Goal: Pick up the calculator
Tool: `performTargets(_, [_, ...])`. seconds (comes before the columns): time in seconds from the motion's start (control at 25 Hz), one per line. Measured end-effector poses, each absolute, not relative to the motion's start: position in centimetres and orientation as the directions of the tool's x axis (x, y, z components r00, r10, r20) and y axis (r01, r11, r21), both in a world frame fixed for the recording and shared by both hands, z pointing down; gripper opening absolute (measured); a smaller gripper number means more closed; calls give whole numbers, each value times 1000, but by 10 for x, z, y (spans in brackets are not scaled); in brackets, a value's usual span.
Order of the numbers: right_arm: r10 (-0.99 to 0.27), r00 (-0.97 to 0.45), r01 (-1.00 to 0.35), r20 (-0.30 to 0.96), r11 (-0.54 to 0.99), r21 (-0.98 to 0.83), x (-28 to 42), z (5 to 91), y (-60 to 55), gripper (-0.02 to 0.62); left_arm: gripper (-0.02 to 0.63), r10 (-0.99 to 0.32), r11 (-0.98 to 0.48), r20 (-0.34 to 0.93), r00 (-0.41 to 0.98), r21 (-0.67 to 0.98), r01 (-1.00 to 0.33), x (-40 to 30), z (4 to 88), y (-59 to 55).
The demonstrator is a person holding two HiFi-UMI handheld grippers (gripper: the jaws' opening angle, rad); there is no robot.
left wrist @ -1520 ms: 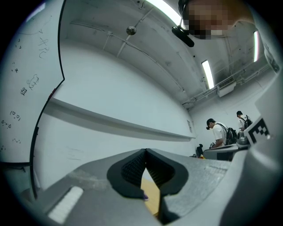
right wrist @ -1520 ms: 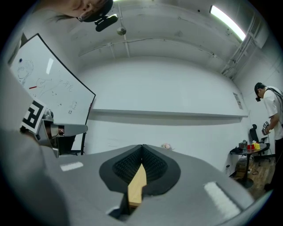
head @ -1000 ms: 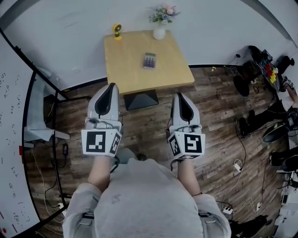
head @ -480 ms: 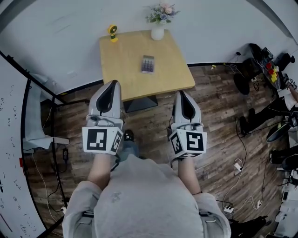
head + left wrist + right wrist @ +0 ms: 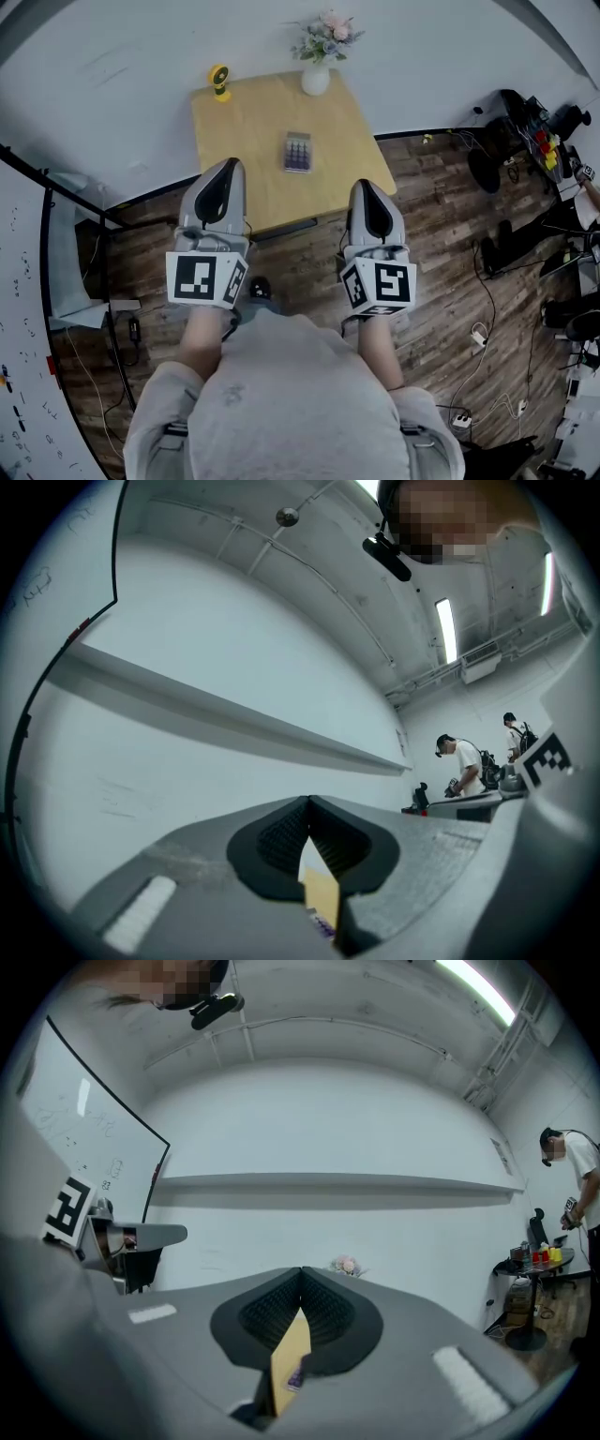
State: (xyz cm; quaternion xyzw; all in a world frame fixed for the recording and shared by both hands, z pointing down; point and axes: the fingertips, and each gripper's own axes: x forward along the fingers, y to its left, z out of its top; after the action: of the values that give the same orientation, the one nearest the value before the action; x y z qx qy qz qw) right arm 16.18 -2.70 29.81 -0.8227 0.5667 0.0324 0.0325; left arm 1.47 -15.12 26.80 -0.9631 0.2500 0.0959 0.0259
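1. While both grippers are held level and side by side at the near edge of the table, the head view shows the calculator lying flat near the tabletop's middle, keys up and untouched. It is a slim grey slab with a grid of keys. The left gripper and right gripper point toward it but are well short of it. This is judged an approach stance, with no grasp begun. Each has a smooth grey shell and carries a black-and-white cube at the rear. The tabletop is square, pale matt wood. A white vase and a small yellow fan stand at the far edge, well apart from the calculator, so access from the near side looks free.

2. Left gripper view: the jaws meet tip to tip with nothing between them. The pads are black and ribbed. Below them, a narrow slot shows a strip of table and a purple sliver of the calculator, so the target lies ahead and lower. The jaws are judged to need opening before any pickup.

3. Right gripper view: the jaws are likewise fully closed and empty, and the pads are the same ribbed black. The slot frames a strip of table and a corner of the calculator. The vase's flowers show just above the tips.
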Motion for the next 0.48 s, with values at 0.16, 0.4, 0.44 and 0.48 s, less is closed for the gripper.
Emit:
performTargets(0.16, [-925,370,-929,-85,-370,-10,170,299,-50,2,6,-459,-884,-199,866,1,-468,27,267,-176])
performTargets(0.4, [-918,388,-921,-80,-389,-4,184,299,-81,2,6,-435,-897,-196,879,6,-443,45,269,-208])
performTargets(0.44, [-917,390,-920,-80,-391,-3,185,299,-86,2,6,-432,-898,-196,880,7,-439,46,269,-213])
performTargets(0.48, [-916,392,-919,-79,-393,-2,186,299,-91,2,6,-429,-900,-196,882,7,-436,48,269,-219])
